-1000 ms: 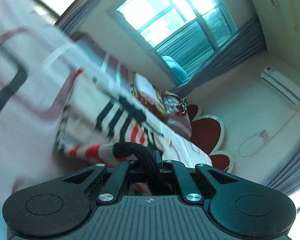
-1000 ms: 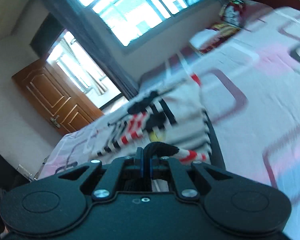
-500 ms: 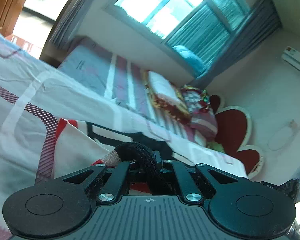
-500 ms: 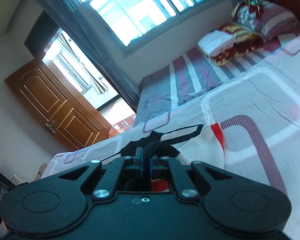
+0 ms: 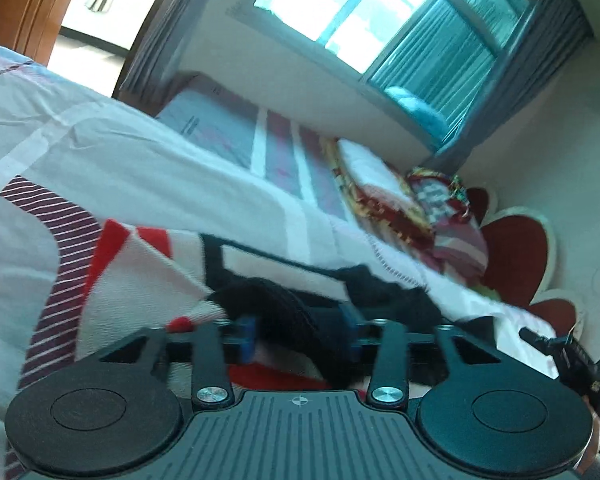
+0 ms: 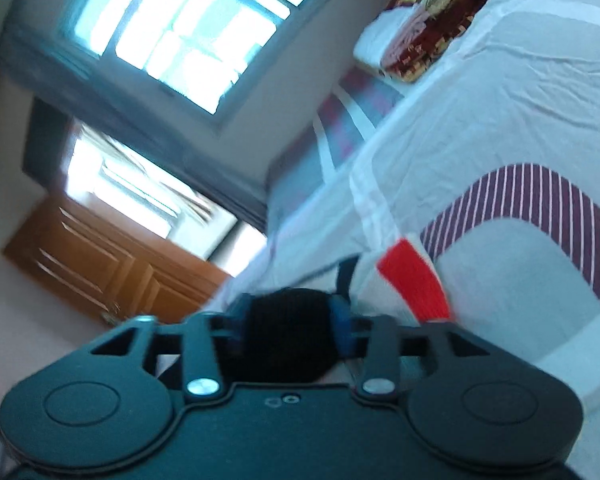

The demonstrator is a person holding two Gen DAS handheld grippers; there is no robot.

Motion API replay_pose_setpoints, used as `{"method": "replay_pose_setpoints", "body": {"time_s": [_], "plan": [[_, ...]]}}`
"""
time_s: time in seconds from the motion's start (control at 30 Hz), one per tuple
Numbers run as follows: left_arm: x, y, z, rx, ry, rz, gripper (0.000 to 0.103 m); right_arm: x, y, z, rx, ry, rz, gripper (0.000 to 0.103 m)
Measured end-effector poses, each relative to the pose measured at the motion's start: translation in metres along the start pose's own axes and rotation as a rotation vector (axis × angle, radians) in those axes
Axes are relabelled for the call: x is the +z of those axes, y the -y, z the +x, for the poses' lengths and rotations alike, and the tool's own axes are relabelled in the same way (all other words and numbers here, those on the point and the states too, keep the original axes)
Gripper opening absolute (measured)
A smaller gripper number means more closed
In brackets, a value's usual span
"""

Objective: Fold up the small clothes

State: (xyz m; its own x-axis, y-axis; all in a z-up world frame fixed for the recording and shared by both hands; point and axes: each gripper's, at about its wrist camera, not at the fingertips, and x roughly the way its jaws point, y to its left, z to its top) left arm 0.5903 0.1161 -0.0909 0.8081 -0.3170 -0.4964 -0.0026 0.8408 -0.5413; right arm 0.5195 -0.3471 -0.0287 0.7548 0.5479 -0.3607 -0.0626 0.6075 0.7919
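Note:
A small white knit garment [image 5: 140, 276] with red and black stripes lies flat on the patterned bed sheet [image 5: 100, 148]. Its black ribbed hem [image 5: 284, 304] bunches between the blue pads of my left gripper [image 5: 300, 338]. Those jaws are opening, with a gap showing beside the hem. In the right wrist view the same black hem [image 6: 288, 332] sits between the pads of my right gripper [image 6: 289, 318], whose jaws are also opening. A red stripe of the garment [image 6: 416, 280] lies just right of that gripper, low over the sheet [image 6: 500, 100].
Folded blankets and pillows [image 5: 380, 188] are stacked at the head of the bed by a red headboard [image 5: 516, 252]. A second striped bed [image 6: 340, 120] stands under the window. A wooden door [image 6: 100, 264] is at the left. The other gripper [image 5: 568, 356] shows at the left view's right edge.
Both grippers have swung down to the bed with the garment, which now lies on the sheet. Both pairs of jaws, earlier shut on the black hem, now stand apart.

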Motion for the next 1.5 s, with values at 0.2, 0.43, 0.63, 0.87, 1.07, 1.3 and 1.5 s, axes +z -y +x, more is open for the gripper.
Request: {"method": "replay_pose_setpoints", "body": {"time_s": [0.2, 0.43, 0.63, 0.87, 1.07, 1.3, 1.5], "plan": [[0.016, 0.015, -0.014, 0.043, 0.048, 0.115, 0.078, 0.004, -0.013, -0.024, -0.047, 0.027, -0.123, 0.070], [0.026, 0.006, 0.004, 0.190, -0.148, 0.249, 0.060, -0.001, -0.053, -0.019, -0.194, -0.099, -0.438, 0.044], [0.010, 0.031, -0.001, 0.231, -0.107, 0.438, 0.025, -0.027, -0.076, 0.019, -0.332, -0.160, -0.678, 0.037], [-0.005, 0.028, -0.017, 0.372, 0.053, 0.498, 0.007, -0.046, -0.094, 0.015, -0.416, -0.053, -0.863, 0.007], [0.006, 0.026, -0.030, 0.390, 0.063, 0.412, 0.065, -0.042, -0.083, 0.020, -0.500, -0.067, -0.840, 0.029], [0.005, 0.108, -0.006, 0.099, 0.079, 0.515, 0.073, -0.057, -0.136, 0.025, -0.329, -0.068, -0.901, 0.029], [-0.015, 0.107, 0.054, 0.142, -0.081, 0.485, 0.073, -0.107, -0.162, 0.092, -0.317, -0.179, -0.955, 0.037]]}}
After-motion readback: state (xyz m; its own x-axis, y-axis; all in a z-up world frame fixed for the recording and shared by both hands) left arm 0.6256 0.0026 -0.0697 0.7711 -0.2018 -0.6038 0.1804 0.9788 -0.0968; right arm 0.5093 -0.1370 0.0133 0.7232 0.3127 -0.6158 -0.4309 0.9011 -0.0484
